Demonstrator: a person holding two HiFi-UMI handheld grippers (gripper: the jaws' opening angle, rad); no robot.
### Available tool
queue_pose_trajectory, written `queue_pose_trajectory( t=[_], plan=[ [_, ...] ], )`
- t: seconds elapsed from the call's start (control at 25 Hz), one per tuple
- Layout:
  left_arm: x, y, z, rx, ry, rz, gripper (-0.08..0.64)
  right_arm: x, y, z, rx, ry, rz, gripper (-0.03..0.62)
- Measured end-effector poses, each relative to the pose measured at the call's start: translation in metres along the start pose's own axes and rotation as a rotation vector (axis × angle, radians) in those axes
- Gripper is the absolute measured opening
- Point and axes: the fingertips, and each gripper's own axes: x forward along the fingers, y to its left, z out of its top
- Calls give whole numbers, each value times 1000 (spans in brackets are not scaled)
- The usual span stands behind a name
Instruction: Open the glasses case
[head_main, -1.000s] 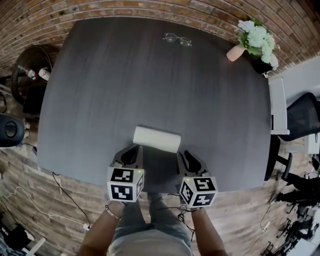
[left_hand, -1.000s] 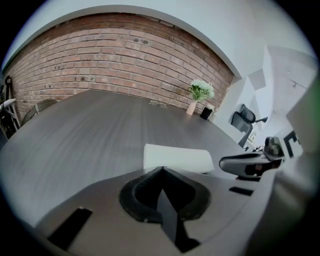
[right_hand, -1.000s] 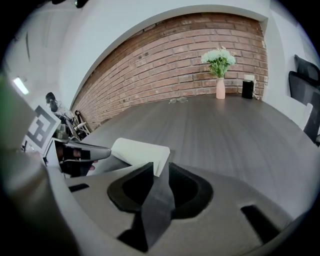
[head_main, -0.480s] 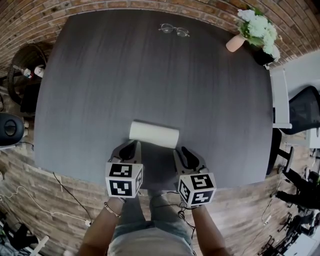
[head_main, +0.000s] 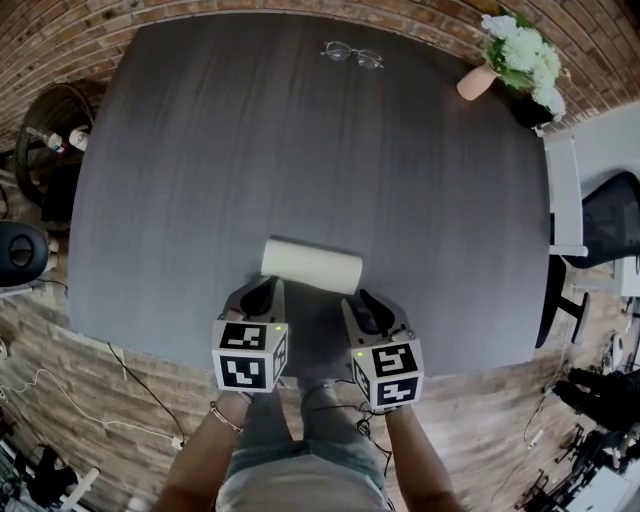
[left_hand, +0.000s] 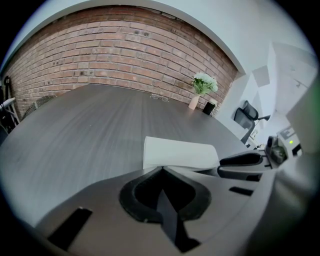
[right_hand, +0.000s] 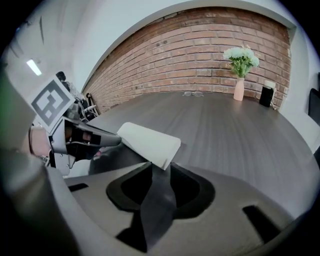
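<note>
Glasses case (head_main: 311, 266) — closed (white) — on table (head_main: 200, 150).

the glasses case (head_main: 312, 267) lies on the desk (head_main: 300, 150) close to my edge, straight in front of me. well apart from it, by the opposite edge, lies a pair of glasses (head_main: 353, 53). to their right, at the far right corner, stands a vase of flowers (head_main: 515, 60). an office chair (head_main: 610, 225) sits on the floor off the desk's right side.
</note>
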Motion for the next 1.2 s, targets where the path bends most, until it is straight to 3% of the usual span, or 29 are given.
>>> queue_pose_trajectory(
  t=[0.48, 1.2],
  plan=[
    [0, 1, 1, -20, -3, -6, -5, 9, 5, -1, -114, 25, -19, 114],
    [1, 1, 0, -27, 11, -14, -5, 6, 7, 11, -100, 4, -6, 109]
  ],
)
